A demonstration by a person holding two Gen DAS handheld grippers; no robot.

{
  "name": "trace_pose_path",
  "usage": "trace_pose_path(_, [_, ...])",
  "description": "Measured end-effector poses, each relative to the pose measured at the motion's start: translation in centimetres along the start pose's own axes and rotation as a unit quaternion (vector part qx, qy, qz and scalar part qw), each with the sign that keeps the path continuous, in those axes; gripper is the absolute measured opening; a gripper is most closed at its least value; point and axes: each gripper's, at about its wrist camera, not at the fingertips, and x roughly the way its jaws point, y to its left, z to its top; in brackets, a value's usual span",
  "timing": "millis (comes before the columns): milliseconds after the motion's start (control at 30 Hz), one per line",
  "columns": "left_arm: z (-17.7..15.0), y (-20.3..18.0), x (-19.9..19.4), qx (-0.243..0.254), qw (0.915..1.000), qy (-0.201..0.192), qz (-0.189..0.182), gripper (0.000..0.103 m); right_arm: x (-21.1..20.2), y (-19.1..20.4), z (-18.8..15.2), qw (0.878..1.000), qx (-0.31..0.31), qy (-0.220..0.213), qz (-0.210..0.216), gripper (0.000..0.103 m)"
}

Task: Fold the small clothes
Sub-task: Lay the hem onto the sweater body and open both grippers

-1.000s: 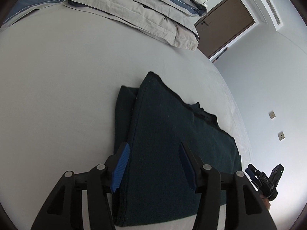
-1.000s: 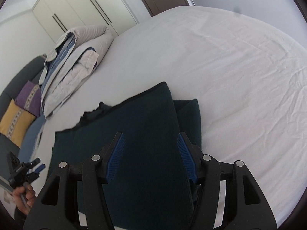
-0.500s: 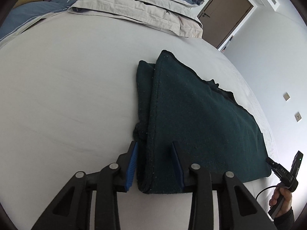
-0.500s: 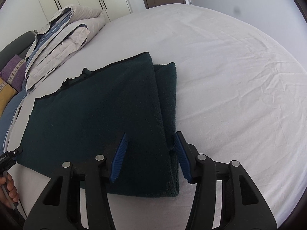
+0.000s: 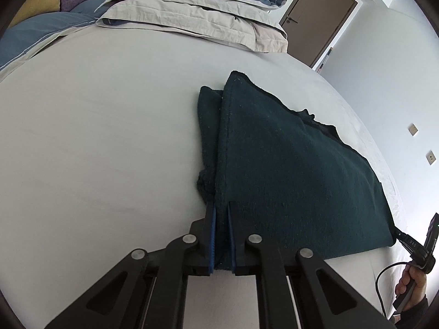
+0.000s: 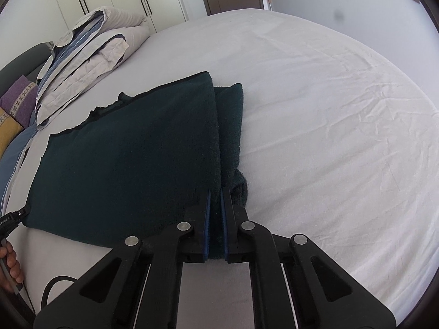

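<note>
A dark green, folded terry-cloth garment (image 5: pixel 288 170) lies on the white bedsheet (image 5: pixel 104 137), filling the centre and right of the left wrist frame. The left gripper (image 5: pixel 221 208), at lower centre, is clamped on the garment's near corner. In the right wrist frame the right gripper (image 6: pixel 215 194) is likewise clamped on the opposite near corner, the garment (image 6: pixel 131 148) spreading towards centre left.

Garment (image 5: pixel 288 170): dark green cloth, matt, nubbly pile with a smoother black-bound edge at 12 o'clock. Sheet (image 6: pixel 329 104): white woven cloth, matt, finely creased. Left gripper (image 5: pixel 221 211) and right gripper (image 6: pixel 215 194): matt black plastic, ribbed blue pads (image 5: pixel 211 235), bright metal rivets (image 6: pixel 183 226).
</note>
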Motion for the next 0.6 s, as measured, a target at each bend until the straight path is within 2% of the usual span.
trace_pose_path(233, [-0.3,-0.1,-0.7,0.008,1.0000,0.001,-0.003,0.008,-1.1,-0.5,-0.2,1.000,0.011,0.000,0.010,0.005])
trace_pose_path(600, [-2.0,1.0,-1.2,0.002,1.0000,0.003,-0.008,0.007,0.4,-1.0,-0.6,1.000,0.012,0.015,0.005,0.005])
